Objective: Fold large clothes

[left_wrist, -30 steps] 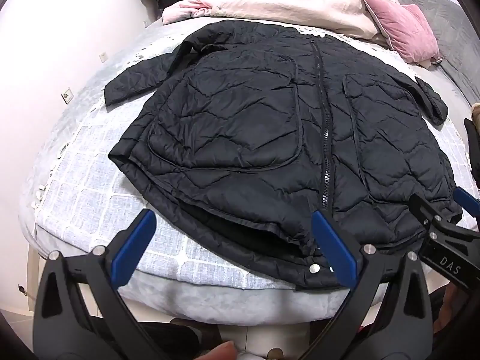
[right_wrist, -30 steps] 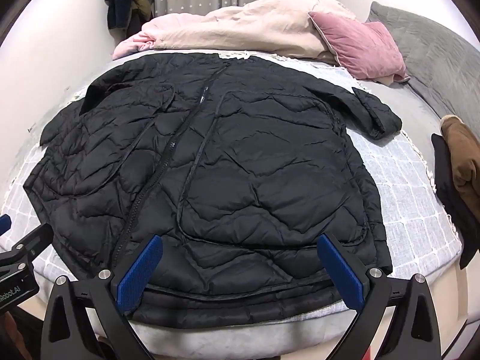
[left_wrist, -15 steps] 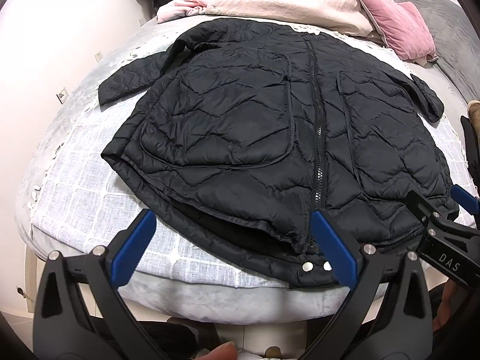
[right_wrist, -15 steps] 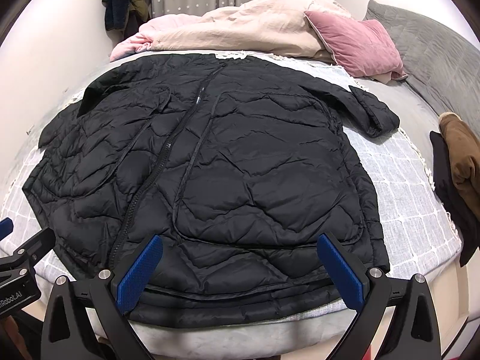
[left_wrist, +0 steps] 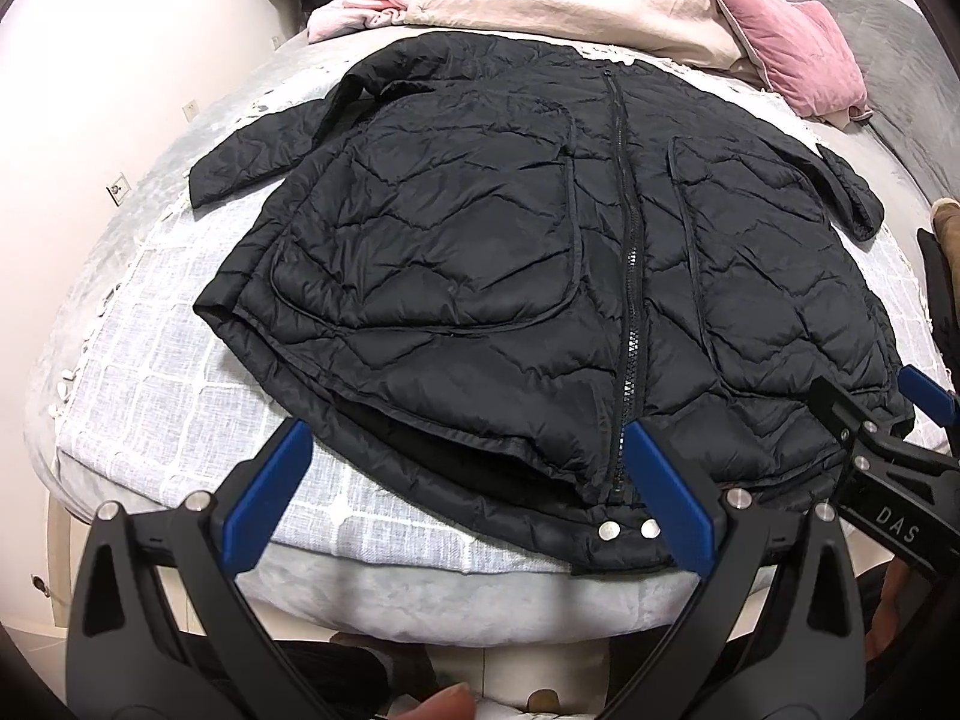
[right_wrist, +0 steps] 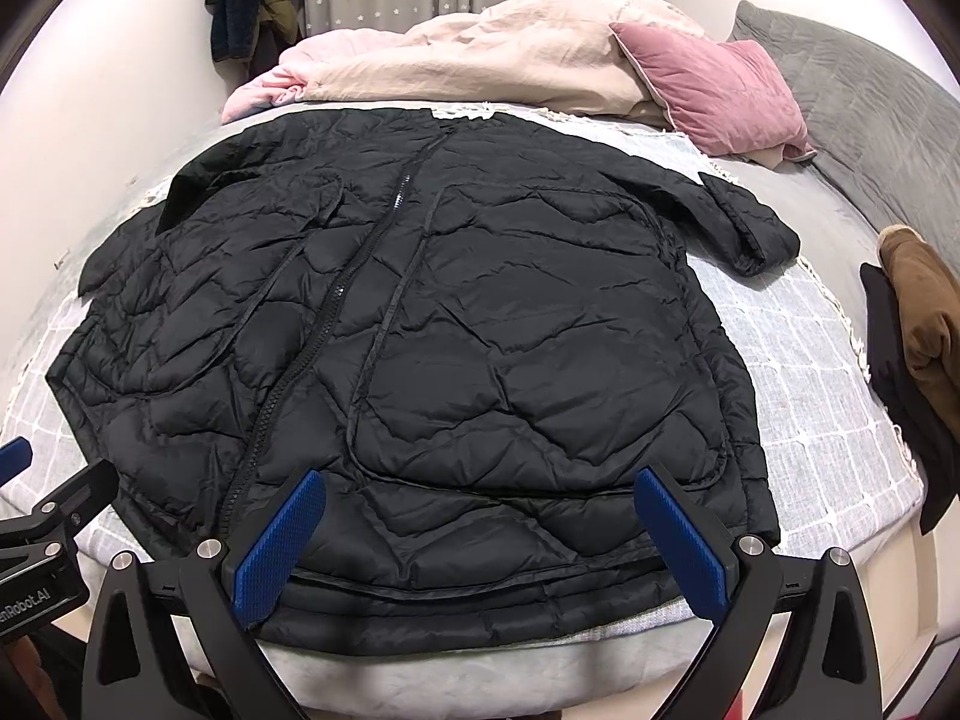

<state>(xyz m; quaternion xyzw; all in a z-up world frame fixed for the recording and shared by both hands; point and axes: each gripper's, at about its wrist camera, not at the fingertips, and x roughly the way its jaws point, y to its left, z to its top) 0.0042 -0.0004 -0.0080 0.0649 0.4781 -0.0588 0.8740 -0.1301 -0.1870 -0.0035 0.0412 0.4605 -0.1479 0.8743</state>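
Both wrist views have shifted only a little since the earlier frames, the jacket's hem sitting slightly differently against the fingers. Nearest, the left gripper (left_wrist: 465,492) and the right gripper (right_wrist: 480,543) hover at the bed's foot edge, jaws spread wide and holding nothing. Beyond them the black quilted jacket (right_wrist: 456,324) lies flat, zipped, on the white checked blanket (left_wrist: 156,384), both sleeves out. Farther off sit the pink pillow (right_wrist: 714,90) and rumpled duvet (right_wrist: 480,60). Folding appears not yet begun.
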